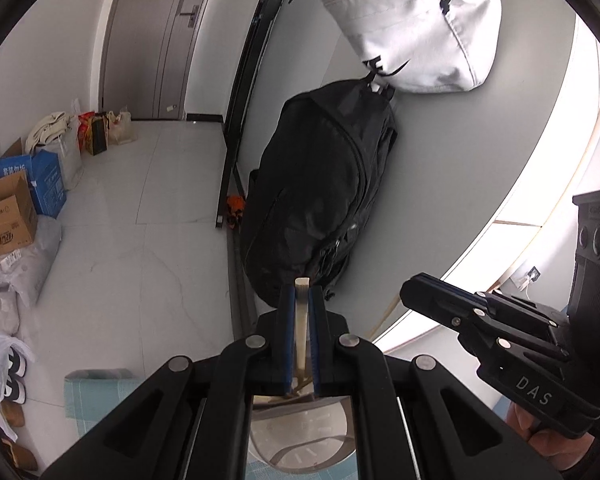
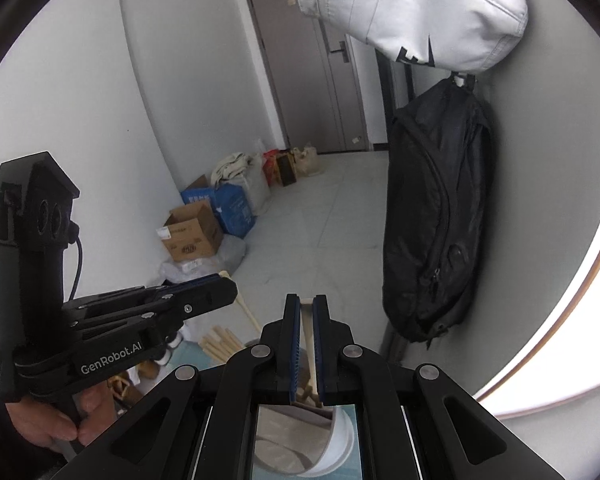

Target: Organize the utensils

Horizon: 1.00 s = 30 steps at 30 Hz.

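My left gripper is shut on a pale wooden stick, a chopstick by its look, which stands upright between the blue pads. Under it a round white-rimmed holder sits on a teal mat. My right gripper is shut on a similar wooden stick above the same holder. Each gripper shows in the other's view, the right gripper at the right and the left gripper at the left. Several more wooden sticks lie bundled below the left gripper.
A black backpack and a white bag hang on the wall straight ahead. Cardboard and blue boxes, plastic bags and shoes line the floor at the left. A grey door stands at the far end.
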Each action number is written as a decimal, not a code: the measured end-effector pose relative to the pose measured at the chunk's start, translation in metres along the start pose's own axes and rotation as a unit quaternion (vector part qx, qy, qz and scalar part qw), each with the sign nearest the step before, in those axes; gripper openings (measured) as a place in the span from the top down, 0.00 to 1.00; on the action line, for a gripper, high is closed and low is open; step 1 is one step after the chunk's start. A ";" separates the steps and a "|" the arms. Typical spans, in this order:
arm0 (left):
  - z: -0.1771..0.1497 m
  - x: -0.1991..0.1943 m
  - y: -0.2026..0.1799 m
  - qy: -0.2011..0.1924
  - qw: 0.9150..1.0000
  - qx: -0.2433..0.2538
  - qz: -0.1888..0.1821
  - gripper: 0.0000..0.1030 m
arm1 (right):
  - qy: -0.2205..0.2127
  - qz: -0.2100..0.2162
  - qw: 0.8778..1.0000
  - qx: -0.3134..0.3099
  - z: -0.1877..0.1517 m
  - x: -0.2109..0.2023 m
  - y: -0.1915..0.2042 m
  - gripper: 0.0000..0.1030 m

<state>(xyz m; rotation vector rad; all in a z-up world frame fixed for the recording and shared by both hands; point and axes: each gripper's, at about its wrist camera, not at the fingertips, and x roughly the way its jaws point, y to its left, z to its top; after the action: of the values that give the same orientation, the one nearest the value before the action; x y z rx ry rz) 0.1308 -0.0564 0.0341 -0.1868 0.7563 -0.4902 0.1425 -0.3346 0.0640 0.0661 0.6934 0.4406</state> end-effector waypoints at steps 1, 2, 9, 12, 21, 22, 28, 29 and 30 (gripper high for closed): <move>-0.001 0.003 0.002 0.007 1.000 -0.005 -0.004 0.98 | 0.003 0.003 1.000 0.000 -0.001 0.002 0.001 0.95; -0.002 0.004 0.004 0.013 1.000 -0.010 -0.005 0.98 | 0.004 0.007 1.000 0.000 -0.002 0.003 0.001 0.95; 0.002 -0.001 0.013 0.053 0.997 -0.046 -0.045 0.92 | 0.021 0.040 0.997 0.067 -0.011 -0.002 -0.011 0.81; 0.002 -0.019 0.010 0.026 0.999 -0.040 -0.021 0.63 | 0.007 0.045 0.994 0.100 -0.020 -0.018 -0.017 0.73; -0.003 -0.060 0.007 -0.020 0.998 -0.061 0.017 0.47 | -0.028 0.029 0.994 0.098 -0.031 -0.060 -0.005 0.53; -0.004 -0.062 0.007 -0.024 0.998 -0.060 0.023 0.47 | -0.033 0.028 0.994 0.096 -0.031 -0.064 -0.003 0.51; -0.007 -0.090 -0.011 -0.054 0.997 -0.040 0.049 0.35 | -0.065 0.028 0.995 0.077 -0.032 -0.097 0.016 0.45; -0.009 -0.097 -0.016 -0.062 0.996 -0.032 0.054 0.35 | -0.071 0.029 0.994 0.074 -0.033 -0.104 0.020 0.45; -0.010 -0.102 -0.019 -0.067 0.996 -0.026 0.058 0.35 | -0.077 0.030 0.994 0.071 -0.034 -0.110 0.024 0.44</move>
<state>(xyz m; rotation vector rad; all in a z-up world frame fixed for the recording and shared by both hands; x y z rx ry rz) 0.0537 -0.0230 0.0953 -0.2214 0.6445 -0.3440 0.0374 -0.3618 0.1095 0.2538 0.5715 0.4387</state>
